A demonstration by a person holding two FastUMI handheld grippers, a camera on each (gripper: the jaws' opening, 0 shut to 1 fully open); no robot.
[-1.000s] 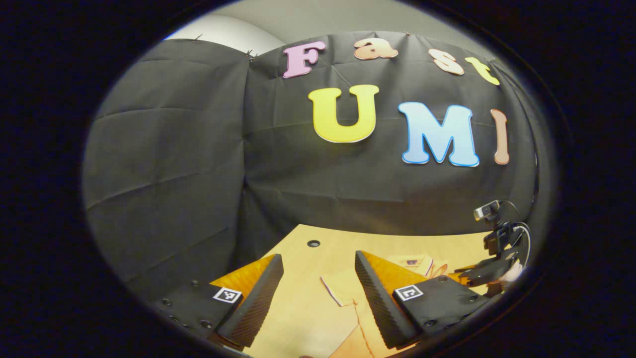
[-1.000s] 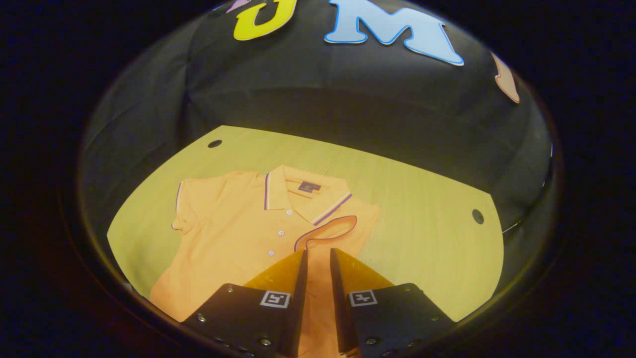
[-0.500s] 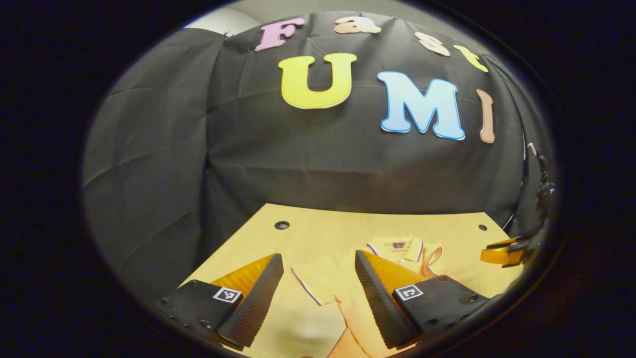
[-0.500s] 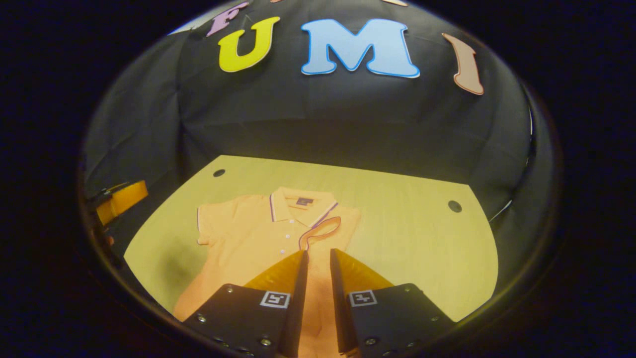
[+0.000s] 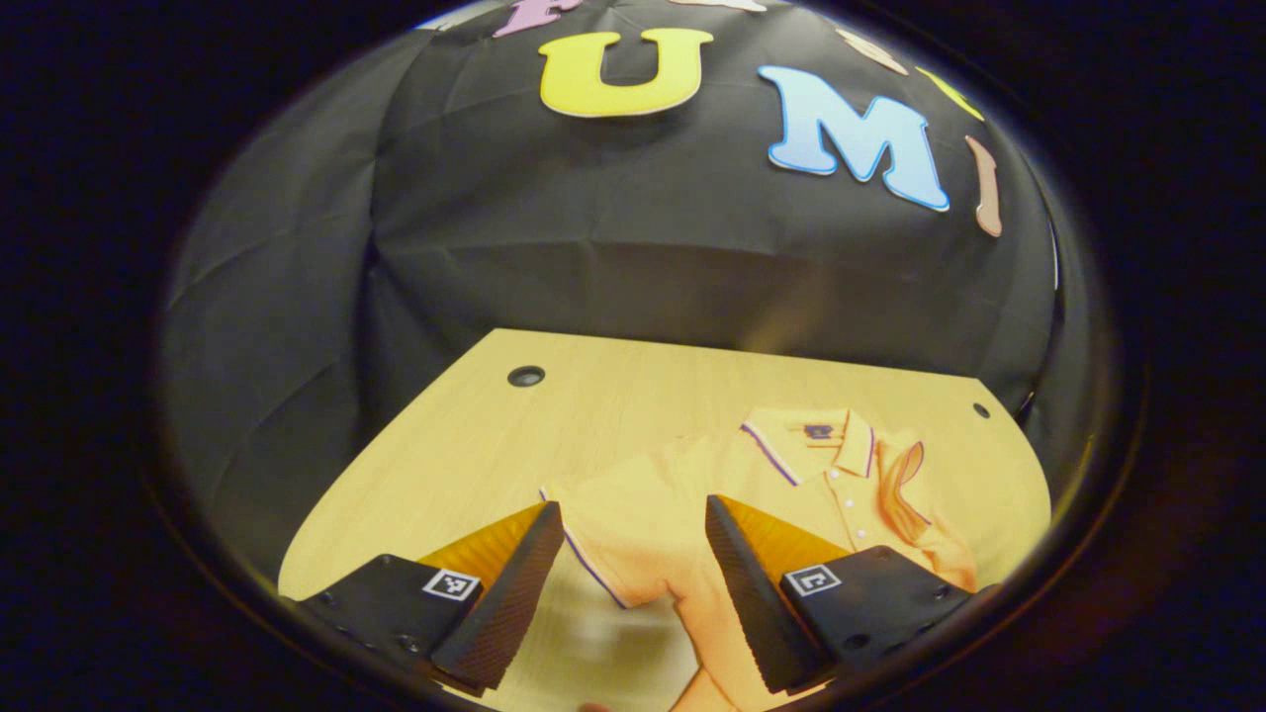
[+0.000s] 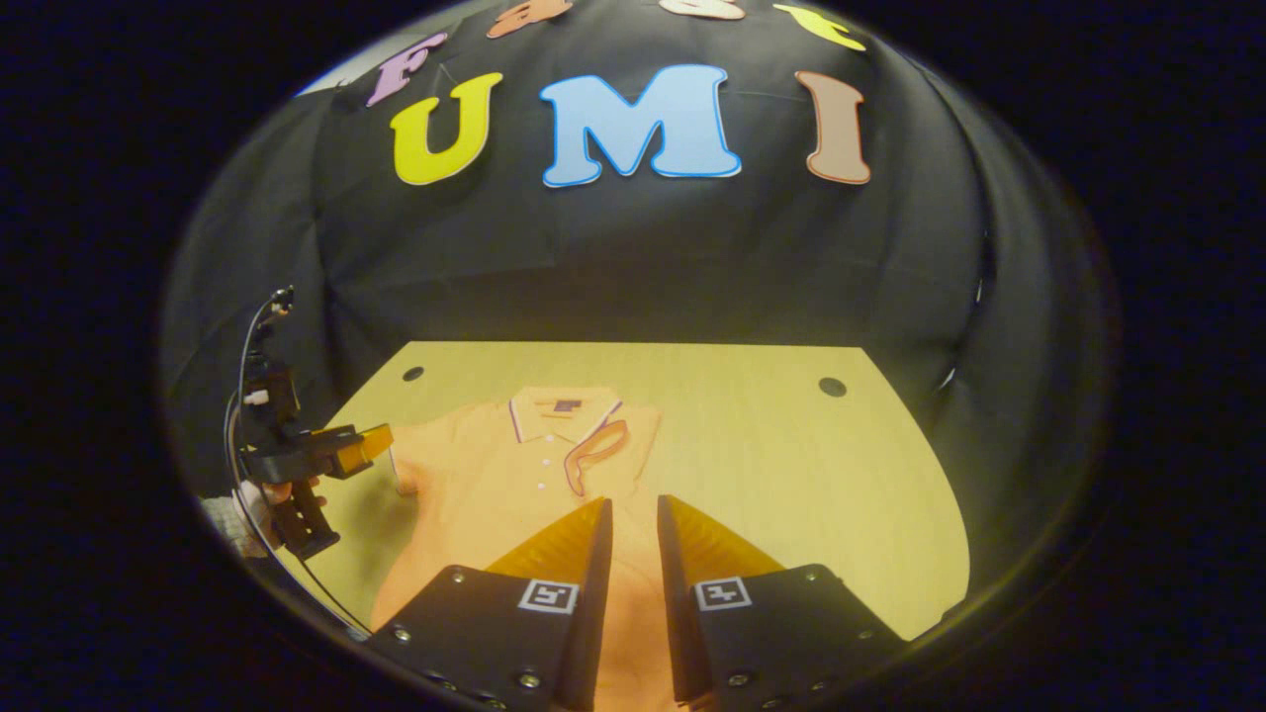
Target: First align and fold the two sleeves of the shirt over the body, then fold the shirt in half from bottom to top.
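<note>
No legible text: small dark neck label (image 5: 818, 431) on the shirt (image 5: 791, 494), too tiny.

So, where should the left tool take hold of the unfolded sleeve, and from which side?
Grip the sleeve at its striped cuff edge, coming from the outer side, away from the shirt body. The cuff lies flat on the table as a free edge just ahead of the open left tool, so the fingers could likely pinch it there.

One shirt (image 6: 495, 475) lies on one table (image 6: 781, 465), two round holes (image 6: 832, 387) at the far corners; two grippers, left (image 6: 371, 445) and right (image 6: 633, 524), hover near.
</note>
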